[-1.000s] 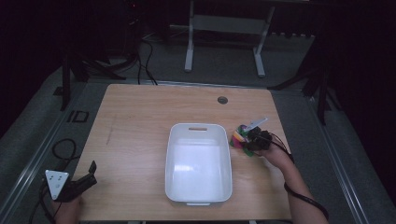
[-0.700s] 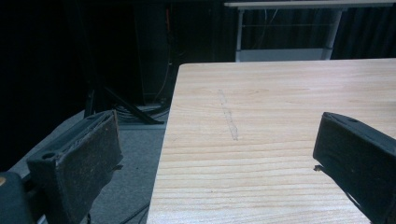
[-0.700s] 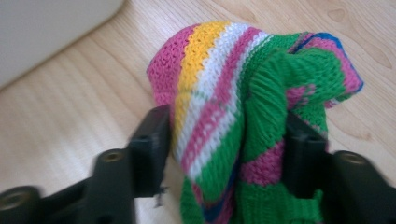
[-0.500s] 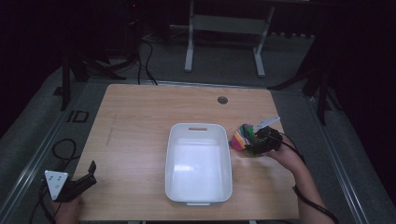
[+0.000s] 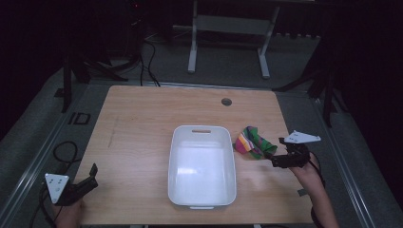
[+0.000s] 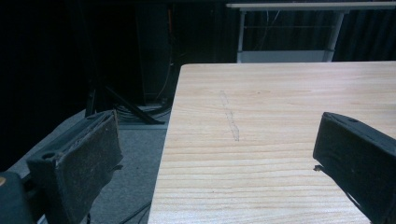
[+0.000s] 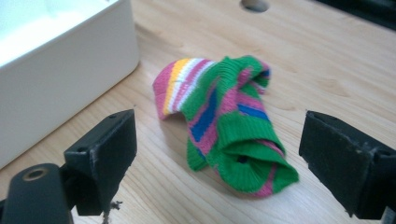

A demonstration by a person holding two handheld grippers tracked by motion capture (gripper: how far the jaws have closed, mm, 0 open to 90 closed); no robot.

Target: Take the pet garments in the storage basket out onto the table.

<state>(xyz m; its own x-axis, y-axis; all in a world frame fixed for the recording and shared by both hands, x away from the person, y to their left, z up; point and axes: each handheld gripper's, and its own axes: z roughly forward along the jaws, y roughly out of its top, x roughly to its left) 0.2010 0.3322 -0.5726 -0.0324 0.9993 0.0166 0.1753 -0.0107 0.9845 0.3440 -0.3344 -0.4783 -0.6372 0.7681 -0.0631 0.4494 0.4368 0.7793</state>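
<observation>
A crumpled sock (image 5: 252,142) striped in green, pink, blue, yellow and white lies on the wooden table, just right of a white bin (image 5: 202,129). My right gripper (image 5: 275,157) sits right of the sock, a short way off, open. In the right gripper view the sock (image 7: 224,126) lies loose ahead of the wide-apart jaws of my right gripper (image 7: 217,140), touching neither, with the bin wall (image 7: 60,70) at the left. My left gripper (image 5: 90,178) rests open at the table's front left corner. In its own view my left gripper (image 6: 219,140) holds nothing.
A round cable hole (image 5: 226,101) is cut near the table's far edge. A faint grey mark (image 6: 231,119) runs along the wood left of the bin. The table's left edge (image 6: 170,140) drops to a floor with cables. A desk frame (image 5: 228,42) stands beyond the table.
My right gripper has drawn back from the sock, right and toward the person. The sock now lies free and more spread out. The left gripper has stayed put.
</observation>
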